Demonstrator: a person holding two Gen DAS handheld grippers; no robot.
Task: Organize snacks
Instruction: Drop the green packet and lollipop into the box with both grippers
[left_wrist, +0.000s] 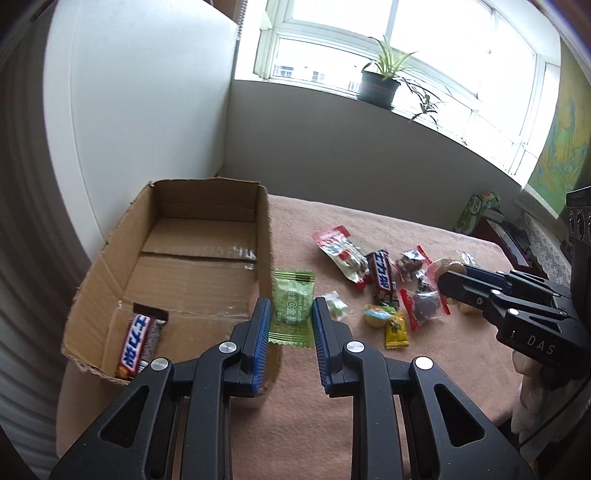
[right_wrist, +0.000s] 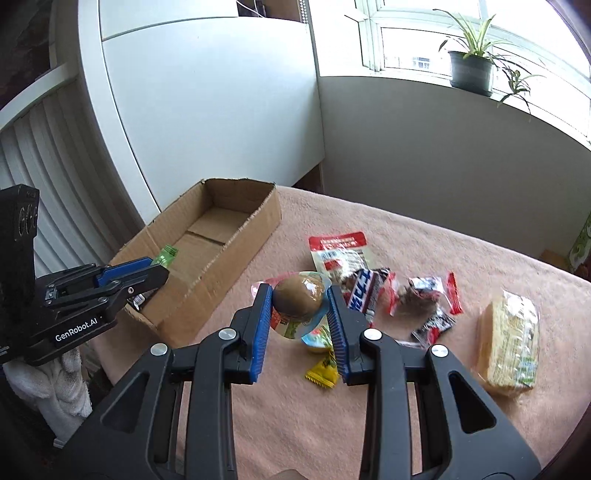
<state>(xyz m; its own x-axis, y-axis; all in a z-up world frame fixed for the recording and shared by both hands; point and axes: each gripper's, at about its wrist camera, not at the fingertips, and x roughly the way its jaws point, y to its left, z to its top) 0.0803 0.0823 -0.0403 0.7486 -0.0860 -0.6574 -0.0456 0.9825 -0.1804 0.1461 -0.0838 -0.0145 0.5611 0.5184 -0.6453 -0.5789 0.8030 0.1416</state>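
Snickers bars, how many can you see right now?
2. One Snickers bar lies inside the cardboard box, at its near end. The other Snickers bar sits on the pink tablecloth among the loose snacks. More could be hidden under that pile.

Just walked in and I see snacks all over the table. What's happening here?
A person is sorting snacks into a cardboard box. The left hand-held gripper holds a green packet beside the box; the right hand-held gripper holds a brown egg pack. One chocolate bar is already boxed.
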